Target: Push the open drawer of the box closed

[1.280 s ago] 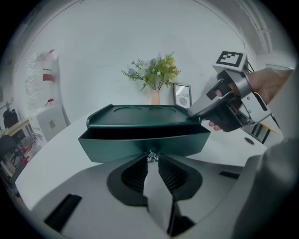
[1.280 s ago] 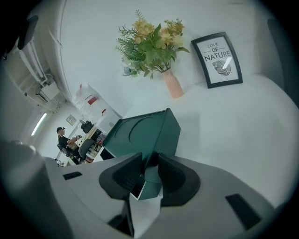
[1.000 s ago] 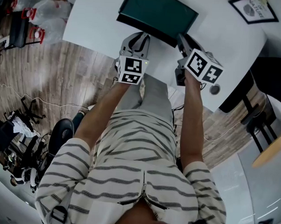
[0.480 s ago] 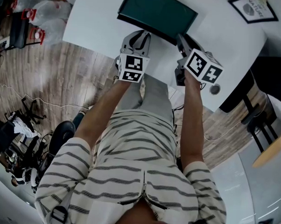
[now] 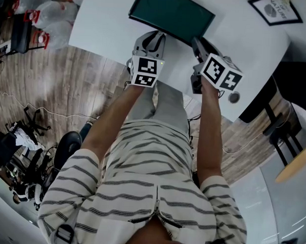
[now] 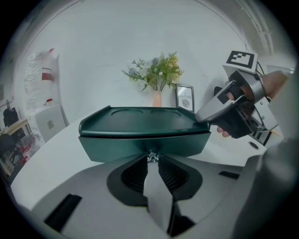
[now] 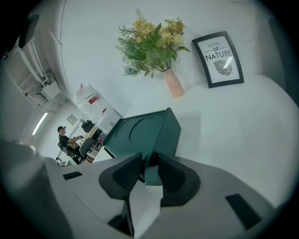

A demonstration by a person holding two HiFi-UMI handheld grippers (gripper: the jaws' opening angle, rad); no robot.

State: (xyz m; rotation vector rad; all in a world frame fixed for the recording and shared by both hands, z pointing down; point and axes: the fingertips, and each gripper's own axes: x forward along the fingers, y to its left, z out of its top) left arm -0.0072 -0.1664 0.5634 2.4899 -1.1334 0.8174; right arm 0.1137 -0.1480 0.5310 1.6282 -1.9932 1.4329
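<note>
One dark green box (image 6: pixel 140 122) on the white table (image 7: pixel 243 140), with two shallow round dents in its lid. The left claw (image 5: pixel 156 37) sits dead centre against the drawer front (image 6: pixel 140 145), jaws apart, and the single little silver knob (image 6: pixel 151 157) is right at their tips. Can't tell if the pads actually touch it, or whether the drawer is fully in. The right claw (image 7: pixel 149 162) looks clamped on the box's near corner, the edge sitting between both pads. Each claw carries one cube of square markers, so two cubes. Beyond the right claw there's one framed print (image 7: pixel 223 59) reading "OF NATURE" (the top word looks like "LOVE"). Left of it is one pink vase (image 7: pixel 175 85) of flowers (image 7: pixel 149 42).
</note>
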